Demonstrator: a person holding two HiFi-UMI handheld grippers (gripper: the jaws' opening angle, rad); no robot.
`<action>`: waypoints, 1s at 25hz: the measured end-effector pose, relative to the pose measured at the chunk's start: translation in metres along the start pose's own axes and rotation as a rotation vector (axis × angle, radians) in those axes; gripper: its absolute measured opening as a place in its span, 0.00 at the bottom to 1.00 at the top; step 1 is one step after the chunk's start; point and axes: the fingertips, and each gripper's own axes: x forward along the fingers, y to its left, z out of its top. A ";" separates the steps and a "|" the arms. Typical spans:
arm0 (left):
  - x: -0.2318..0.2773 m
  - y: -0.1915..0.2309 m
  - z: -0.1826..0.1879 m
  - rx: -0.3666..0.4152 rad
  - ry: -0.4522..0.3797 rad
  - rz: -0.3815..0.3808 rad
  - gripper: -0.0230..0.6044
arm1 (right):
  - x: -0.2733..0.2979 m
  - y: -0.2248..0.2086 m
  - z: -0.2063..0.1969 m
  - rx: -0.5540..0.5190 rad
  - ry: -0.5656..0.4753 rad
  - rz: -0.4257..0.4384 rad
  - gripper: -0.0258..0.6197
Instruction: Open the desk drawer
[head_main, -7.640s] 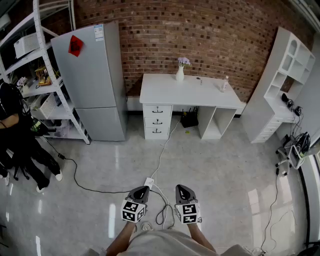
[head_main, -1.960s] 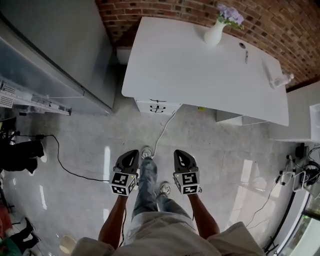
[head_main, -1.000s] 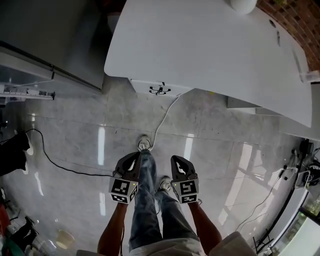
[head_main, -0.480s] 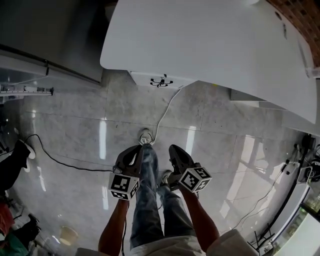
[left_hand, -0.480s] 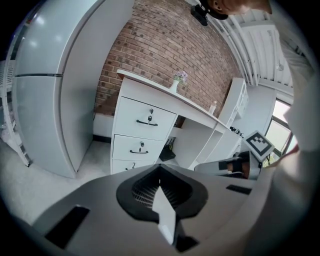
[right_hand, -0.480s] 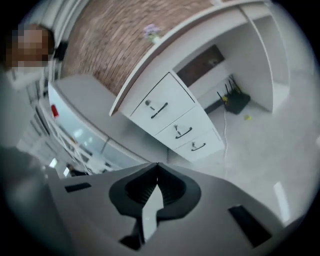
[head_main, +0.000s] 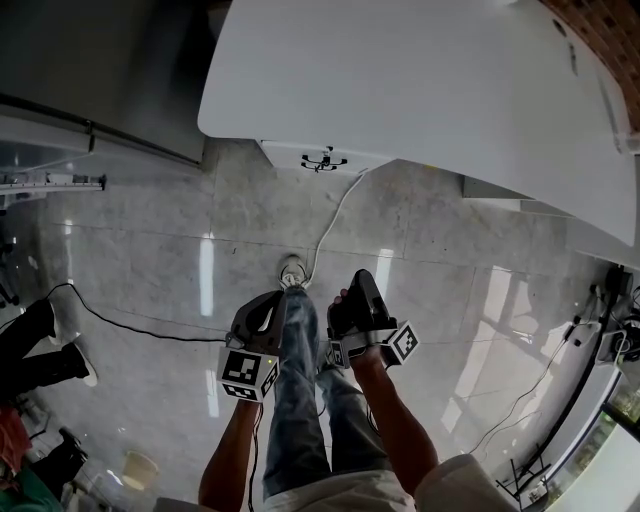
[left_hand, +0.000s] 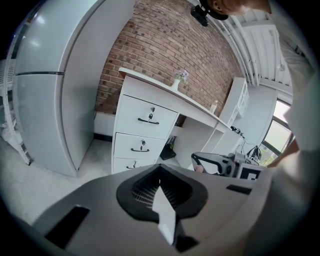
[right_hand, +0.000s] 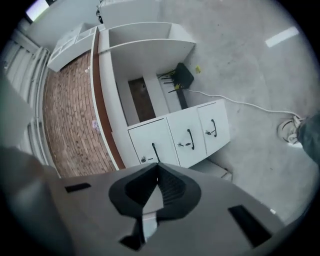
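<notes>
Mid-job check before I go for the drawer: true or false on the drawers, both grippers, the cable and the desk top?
1. All three desk drawers are closed. True.
2. The right gripper is clamped on the top drawer's handle. False: its jaws are shut on nothing, and it is short of the desk.
3. The left gripper is shut and empty. True.
4. The white cable lies across the desk top. False: it lies on the floor and runs in under the desk.
5. A vase with flowers stands on the desk. True.
</notes>
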 end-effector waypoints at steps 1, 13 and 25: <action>0.000 0.001 0.000 0.000 -0.001 0.001 0.05 | 0.000 -0.001 -0.002 -0.019 0.013 -0.011 0.07; 0.002 0.004 0.004 0.002 -0.003 0.001 0.05 | 0.005 -0.002 -0.015 -0.131 0.088 -0.023 0.33; 0.000 0.008 0.010 -0.009 -0.010 0.008 0.05 | 0.077 -0.010 -0.004 -0.189 0.117 0.003 0.33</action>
